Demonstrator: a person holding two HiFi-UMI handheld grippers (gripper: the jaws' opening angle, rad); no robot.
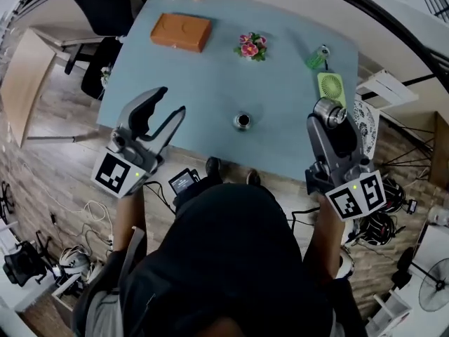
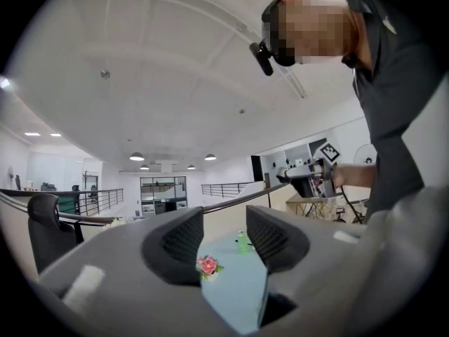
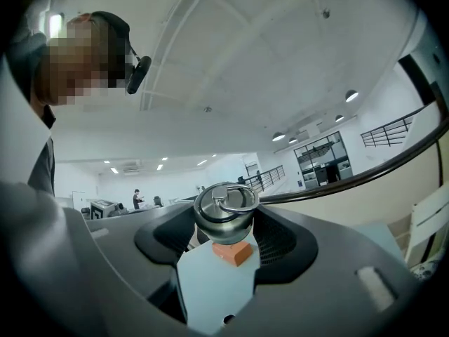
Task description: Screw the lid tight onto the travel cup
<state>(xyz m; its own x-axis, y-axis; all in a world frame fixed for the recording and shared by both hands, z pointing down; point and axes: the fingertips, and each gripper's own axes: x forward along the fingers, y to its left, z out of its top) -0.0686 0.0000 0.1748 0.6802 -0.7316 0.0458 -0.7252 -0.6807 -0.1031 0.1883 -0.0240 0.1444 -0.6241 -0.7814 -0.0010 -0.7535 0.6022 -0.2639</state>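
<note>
The pale blue worktop [image 1: 203, 90] is smooth and matte, with straight edges, and stands on a floor [image 1: 42, 153] of wood-grain planks. A black chair [image 1: 105, 5] sits at its far left corner.

The left tongs [image 1: 173, 100] are grey moulded plastic with dark ribbed pads. They hang over the near left part of the worktop with the jaws apart and nothing between them; in the left gripper view only the blue surface and the flowers show through the gap. The right tongs [image 3: 224, 232], of the same build, are at the near right corner and closed on the lid.

A flat rectangular orange-brown box [image 1: 181, 31] lies at the far left of the worktop. At the right edge lies a flat green thing [image 1: 331, 88] with a round slatted face. A small bunch of pink flowers [image 1: 250, 46] with green leaves stands far of centre.

The travel cup [image 1: 243, 121] is round, dark shiny metal. It stands upright near the front edge, between the two tongs, with its mouth uncovered. The lid [image 3: 224, 209] is domed polished metal with a wire ring on top, clamped between the right pads and well apart from the cup.

A small see-through green bottle-like thing [image 1: 317, 58] is just beyond the slatted piece.
</note>
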